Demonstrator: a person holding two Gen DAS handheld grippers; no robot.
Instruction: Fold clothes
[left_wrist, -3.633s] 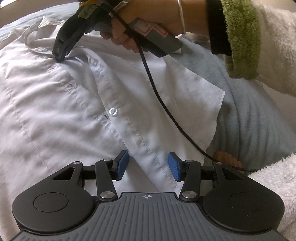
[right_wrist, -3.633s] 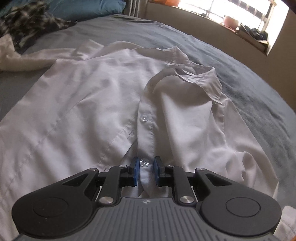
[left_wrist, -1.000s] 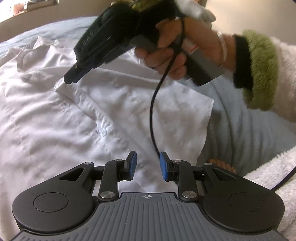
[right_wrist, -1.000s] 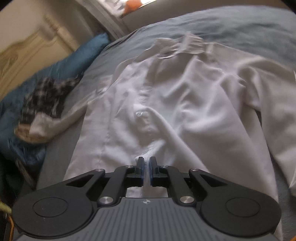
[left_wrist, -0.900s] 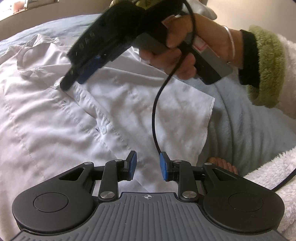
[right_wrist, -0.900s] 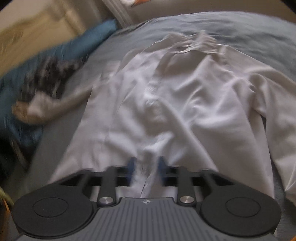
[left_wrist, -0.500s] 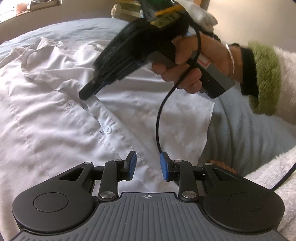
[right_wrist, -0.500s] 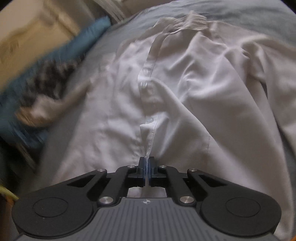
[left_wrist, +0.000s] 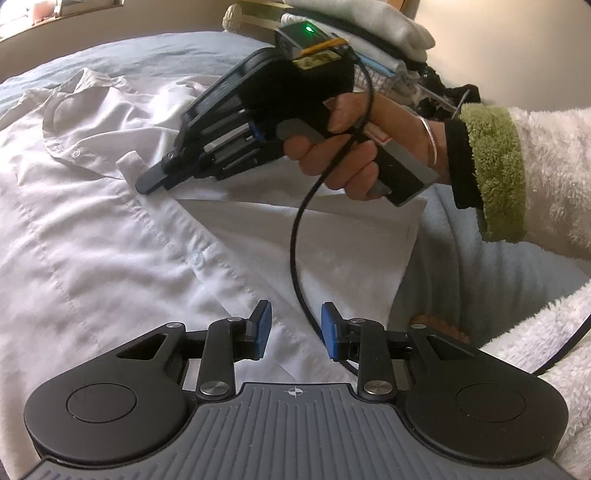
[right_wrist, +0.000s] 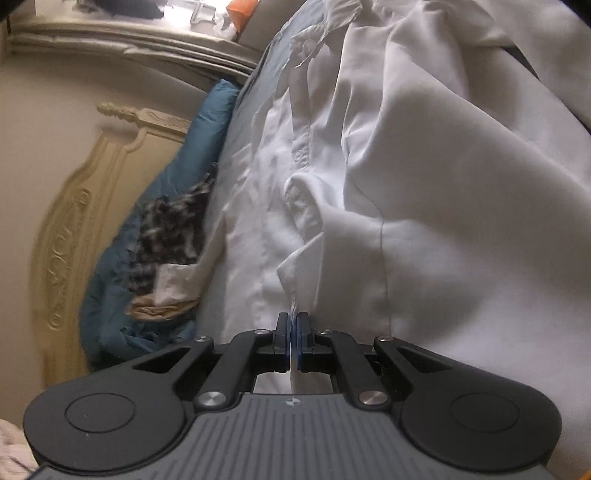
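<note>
The right hand-held gripper is black with a grey handle, green light and black cable; the sleeve is fluffy cream, green-cuffed.

White button-up shirt spread open-fronted, creased, on bed

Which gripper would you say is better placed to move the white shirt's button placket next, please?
Probably the right. The right gripper is already shut on the button placket of the white shirt. The left gripper has its jaws apart over the lower front, gripping nothing, with a black cable running between them.
</note>
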